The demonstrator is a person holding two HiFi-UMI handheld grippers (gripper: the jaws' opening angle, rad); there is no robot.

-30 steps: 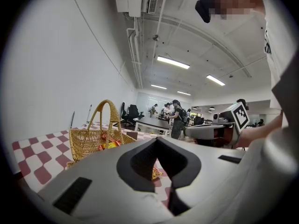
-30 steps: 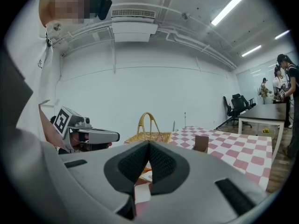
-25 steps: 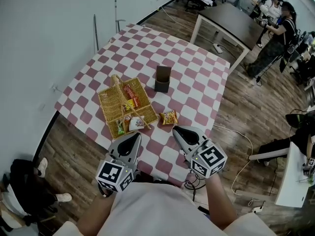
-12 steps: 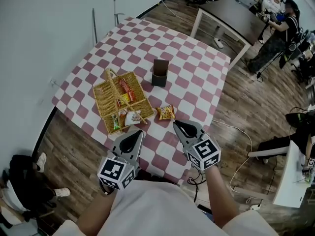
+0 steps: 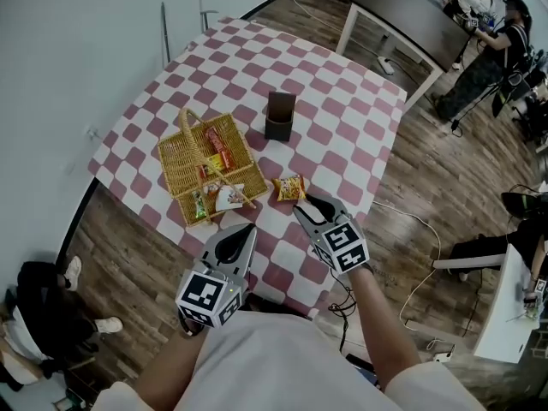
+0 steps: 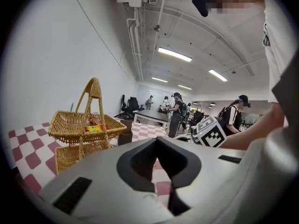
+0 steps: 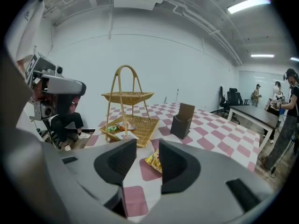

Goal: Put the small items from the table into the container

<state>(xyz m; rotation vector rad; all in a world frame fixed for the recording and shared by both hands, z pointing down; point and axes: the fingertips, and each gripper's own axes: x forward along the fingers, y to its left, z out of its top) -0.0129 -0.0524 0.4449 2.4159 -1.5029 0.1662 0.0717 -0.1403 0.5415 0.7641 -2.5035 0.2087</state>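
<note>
A yellow-orange snack packet (image 5: 289, 188) lies on the pink-and-white checked tablecloth (image 5: 342, 144), just right of a two-tier wicker basket (image 5: 201, 165) that holds several small packets. My right gripper (image 5: 306, 205) hangs low just short of the packet, and its jaws are opening with nothing between them. In the right gripper view the packet (image 7: 153, 160) shows through the gap of that gripper (image 7: 147, 148), with the basket (image 7: 135, 125) beyond. My left gripper (image 5: 244, 229) is shut and empty near the table's front edge. In the left gripper view it (image 6: 156, 141) points past the basket (image 6: 88, 127).
A dark open box (image 5: 280, 114) stands upright behind the packet, right of the basket. Wood floor surrounds the table, with a dark desk (image 5: 402, 24) and people at the back right. A black bag (image 5: 34, 302) lies on the floor at left.
My right gripper has come down and forward toward the snack packet, and its jaws have parted. The left gripper has drifted slightly forward and stays shut.
</note>
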